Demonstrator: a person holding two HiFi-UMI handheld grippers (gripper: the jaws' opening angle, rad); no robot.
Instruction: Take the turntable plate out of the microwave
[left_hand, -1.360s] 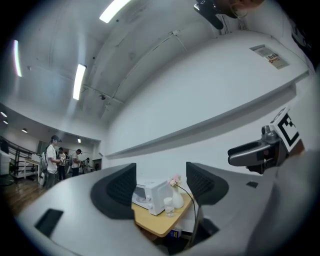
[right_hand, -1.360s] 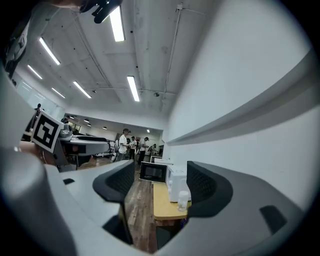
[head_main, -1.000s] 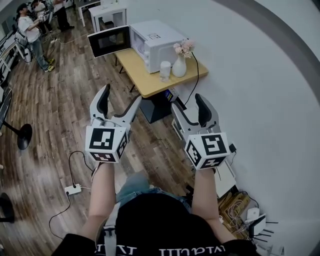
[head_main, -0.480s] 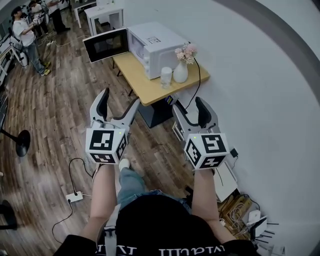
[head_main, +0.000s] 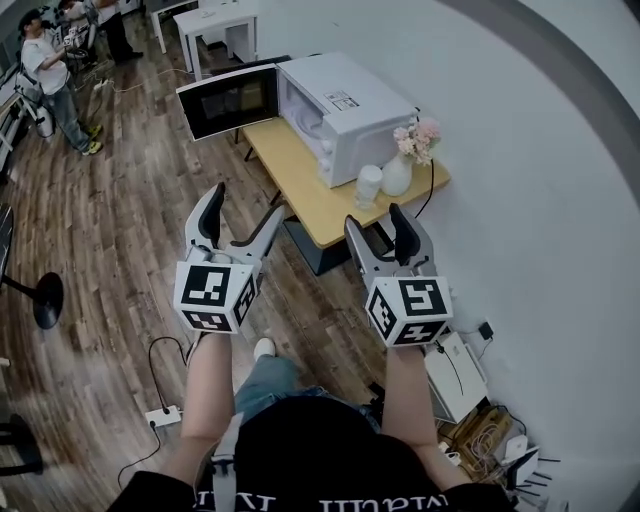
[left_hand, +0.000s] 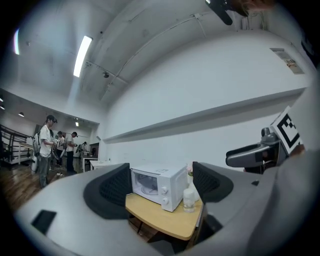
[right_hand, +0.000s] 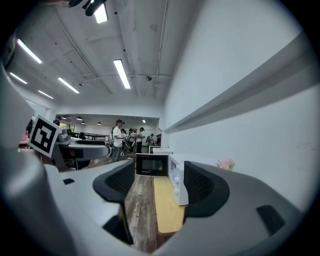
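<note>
The left tongs and the right tongs are both held up in the air side by side, each in one of the person's hands. Both are wide open, and nothing sits between the two sides of either one. They are well apart from the worktop, which stands farther off in front of them against the white wall. On the worktop sits a white microwave with its door swung open to the left. The turntable plate is inside the microwave, a pale round shape low in the open box, and it is hard to see clearly. Just to the right of the microwave stands a small white jar. Beside the jar is a white vase with pink flowers in it. A black cord runs down the wall near the vase. The floor is brown wood. On the near floor, by the person's feet, lies a white power strip with a black wire. Far off to the left some other people stand in the room.
</note>
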